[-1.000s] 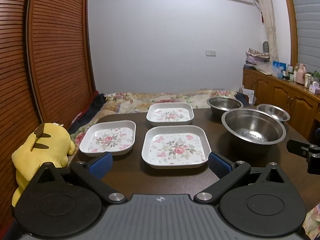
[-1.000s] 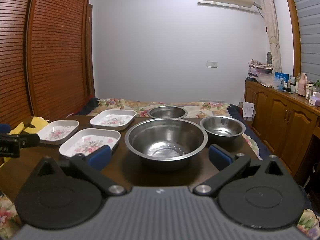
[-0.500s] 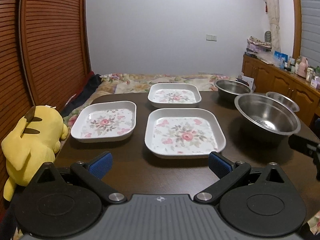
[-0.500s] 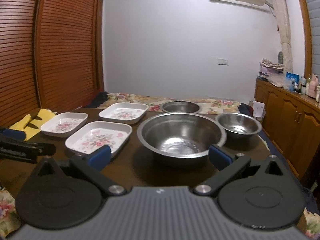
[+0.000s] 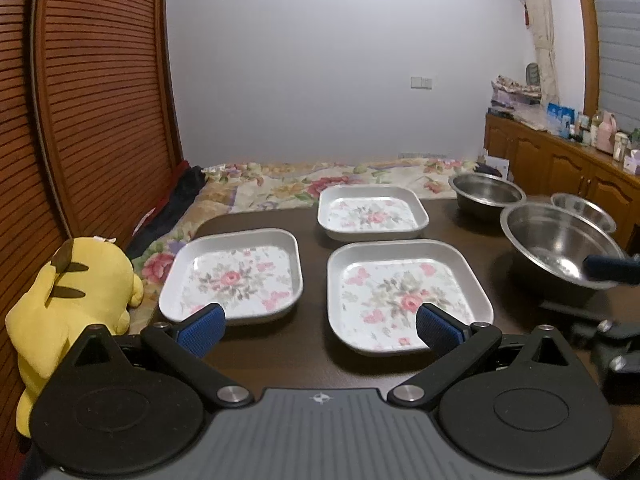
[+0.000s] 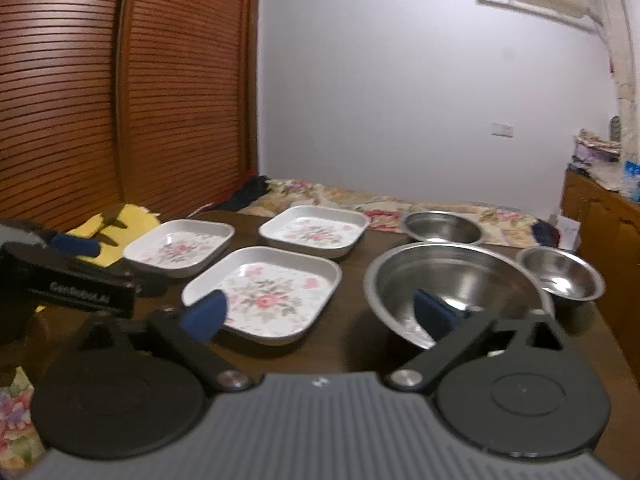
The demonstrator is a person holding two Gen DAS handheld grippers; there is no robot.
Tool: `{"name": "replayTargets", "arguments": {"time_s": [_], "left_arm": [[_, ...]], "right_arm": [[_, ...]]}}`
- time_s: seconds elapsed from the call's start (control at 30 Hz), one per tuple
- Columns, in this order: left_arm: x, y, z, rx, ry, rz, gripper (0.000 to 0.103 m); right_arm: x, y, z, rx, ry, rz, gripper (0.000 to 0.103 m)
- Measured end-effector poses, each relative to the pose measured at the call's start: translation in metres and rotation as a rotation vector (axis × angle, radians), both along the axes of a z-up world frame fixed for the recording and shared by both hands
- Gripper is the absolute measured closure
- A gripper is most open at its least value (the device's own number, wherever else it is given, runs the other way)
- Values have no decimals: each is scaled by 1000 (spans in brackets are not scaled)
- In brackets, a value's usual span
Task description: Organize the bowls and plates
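Observation:
Three square white floral plates lie on the dark table (image 5: pixel 304 356): a near plate (image 5: pixel 404 296), a left plate (image 5: pixel 236 276) and a far plate (image 5: pixel 372 216). To their right stand a big steel bowl (image 5: pixel 560 248), a far bowl (image 5: pixel 486 194) and a small bowl (image 5: pixel 582 210). My left gripper (image 5: pixel 320 328) hangs open just before the near and left plates, holding nothing. My right gripper (image 6: pixel 320 316) is open with its jaws closing; its right pad overlaps the big bowl (image 6: pixel 452 280) and its left pad the near plate (image 6: pixel 264 292), pressing on neither.
A yellow plush toy (image 5: pixel 72 292) sits off the table's left edge. Floral bedding (image 5: pixel 304 184) lies beyond the far edge. Slatted wooden doors (image 5: pixel 80 120) run along the left, and a cabinet (image 5: pixel 560 164) with bottles along the right.
Both grippers have come forward, closer to the dishes. The right view has swung left, bringing the plates toward its middle, and its jaws have narrowed a little.

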State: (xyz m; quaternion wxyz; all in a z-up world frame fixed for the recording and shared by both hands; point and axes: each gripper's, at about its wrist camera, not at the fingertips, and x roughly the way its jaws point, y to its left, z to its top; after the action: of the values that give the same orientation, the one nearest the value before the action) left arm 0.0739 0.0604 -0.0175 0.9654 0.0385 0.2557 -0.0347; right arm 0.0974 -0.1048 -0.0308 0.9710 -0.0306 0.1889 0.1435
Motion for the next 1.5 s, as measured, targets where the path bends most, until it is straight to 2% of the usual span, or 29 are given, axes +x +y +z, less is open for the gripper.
{"name": "replayTargets", "arguments": {"time_s": [0.07,0.17,0.33,0.63,0.7,0.93,1.2,1.5], "left_arm": [[5,4,2,-2,-3,-5,0],[12,11,5,-24,2,-27,3],[25,13,0,-36,24,-55,10],[49,12,-22,-73,75,-91,39],[54,11,-26,-79,87,-101,49],[67,9,-36,-95,112,-108,56],[75,7,-45,-110,147,-122,74],[80,9,-51,-111,169,-116,85]], "right_arm": [[3,4,-2,10,13,17,17],[11,13,-6,2,18,36,27],[27,23,-14,1,60,49,34],[49,27,-31,8,125,28,49],[54,27,-35,3,138,16,54],[66,28,-45,2,174,-4,61],[72,30,-48,-15,176,-15,65],[81,28,-50,-7,197,-30,71]]}}
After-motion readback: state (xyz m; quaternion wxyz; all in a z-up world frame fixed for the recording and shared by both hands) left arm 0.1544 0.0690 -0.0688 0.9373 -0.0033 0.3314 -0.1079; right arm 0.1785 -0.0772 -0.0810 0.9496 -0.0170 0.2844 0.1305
